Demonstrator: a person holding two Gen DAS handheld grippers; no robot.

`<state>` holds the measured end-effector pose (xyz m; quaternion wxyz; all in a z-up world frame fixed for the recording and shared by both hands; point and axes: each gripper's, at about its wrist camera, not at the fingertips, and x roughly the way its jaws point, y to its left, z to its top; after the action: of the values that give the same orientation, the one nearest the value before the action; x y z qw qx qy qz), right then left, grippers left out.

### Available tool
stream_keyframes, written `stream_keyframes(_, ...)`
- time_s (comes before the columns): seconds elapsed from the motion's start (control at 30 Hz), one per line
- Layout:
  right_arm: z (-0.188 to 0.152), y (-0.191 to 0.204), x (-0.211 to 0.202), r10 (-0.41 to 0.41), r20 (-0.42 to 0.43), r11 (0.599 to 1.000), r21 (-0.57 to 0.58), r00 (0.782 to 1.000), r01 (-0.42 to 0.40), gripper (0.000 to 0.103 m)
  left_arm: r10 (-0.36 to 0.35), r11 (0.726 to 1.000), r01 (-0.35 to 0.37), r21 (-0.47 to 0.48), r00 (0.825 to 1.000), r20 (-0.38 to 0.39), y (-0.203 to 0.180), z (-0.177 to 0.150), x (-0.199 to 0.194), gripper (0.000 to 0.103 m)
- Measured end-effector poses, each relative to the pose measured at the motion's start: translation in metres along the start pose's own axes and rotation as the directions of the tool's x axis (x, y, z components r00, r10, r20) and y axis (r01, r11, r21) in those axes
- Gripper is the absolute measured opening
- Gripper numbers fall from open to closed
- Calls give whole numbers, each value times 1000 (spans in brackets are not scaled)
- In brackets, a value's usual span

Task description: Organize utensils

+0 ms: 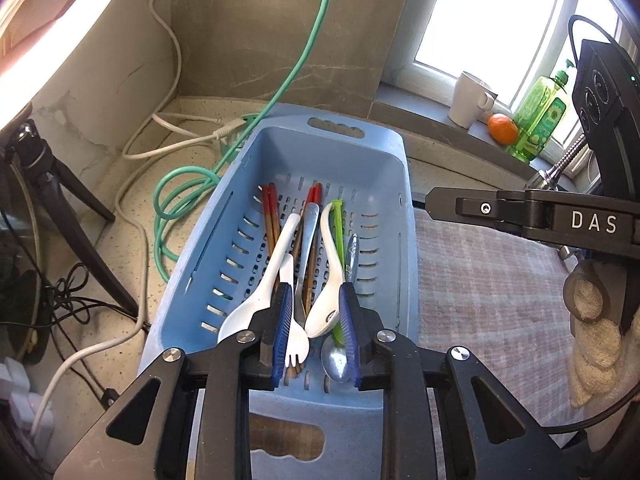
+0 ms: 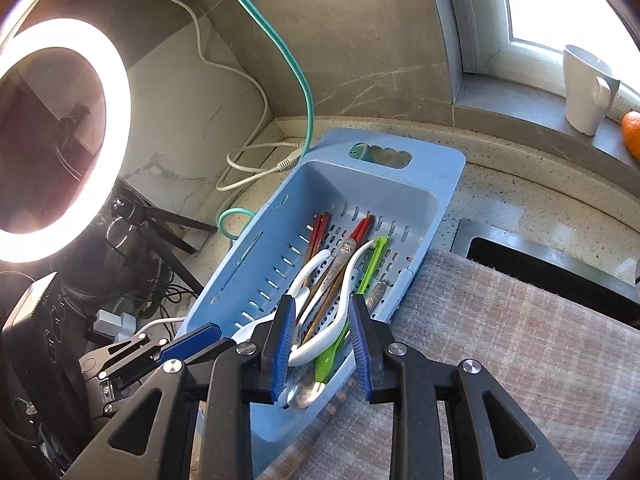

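A blue slotted basket (image 1: 396,184) (image 2: 448,196) holds the utensils: red-tipped chopsticks (image 1: 269,216) (image 2: 318,232), white spoons (image 1: 264,280) (image 2: 340,304), a white fork (image 1: 296,340), a green spoon (image 1: 339,232) (image 2: 370,264) and metal spoons (image 1: 336,362) (image 2: 306,394). My left gripper (image 1: 316,300) is open and empty just above the utensils at the basket's near end. My right gripper (image 2: 322,308) is open and empty above the same near end. The right gripper's body (image 1: 520,212) shows at the right of the left wrist view.
A checked cloth (image 1: 492,280) (image 2: 500,340) lies right of the basket. Green (image 1: 176,200) and white (image 1: 160,148) cables lie to its left. A ring light (image 2: 64,140) and tripod stand at far left. A white mug (image 1: 470,98), an orange (image 1: 503,129) and a green bottle (image 1: 540,120) sit on the sill.
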<state>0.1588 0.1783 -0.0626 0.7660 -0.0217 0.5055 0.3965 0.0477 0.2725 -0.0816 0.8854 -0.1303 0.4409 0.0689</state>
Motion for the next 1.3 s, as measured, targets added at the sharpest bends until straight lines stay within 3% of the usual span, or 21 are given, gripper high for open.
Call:
stream_keyframes(0.23,-8,0,-18,-1,21,999,-39,1000,2,35,10,1000,-10,-6,1000,19,-11,-4,-13,27)
stream_keyframes(0.3,-11,0,-24,-6,31,999,-53,1000,8,38,15,1000,-15,-8,1000,26,-16,-6,-17,33)
stream_keyframes(0.37,-14,-1,-32,-8,48,998,-61,999,11,48,24,1000,-24,-12,999,34,-21,-7,-22,45)
stream_keyframes(0.5,-21,-3,-48,-21,81,996,-89,997,28,50,36,999,-35,-13,998,44,-33,-12,-30,51)
stream_keyframes(0.57,-24,-5,-56,-28,95,994,-102,995,37,52,47,999,-46,-13,997,54,-39,-14,-35,60)
stream_keyframes(0.73,-34,-10,-75,-37,142,991,-122,989,54,68,51,999,-49,-22,996,71,-49,-18,-46,62)
stream_keyframes(0.97,-49,-17,-91,-49,157,989,-133,986,70,75,77,997,-74,-35,994,82,-59,-26,-58,67)
stream_keyframes(1.13,-58,-21,-101,-51,165,990,-123,985,72,76,120,992,-116,-41,988,93,-67,-31,-70,75)
stream_keyframes(1.3,-70,-25,-117,-65,203,990,-111,977,89,77,140,990,-136,-48,984,107,-72,-37,-83,75)
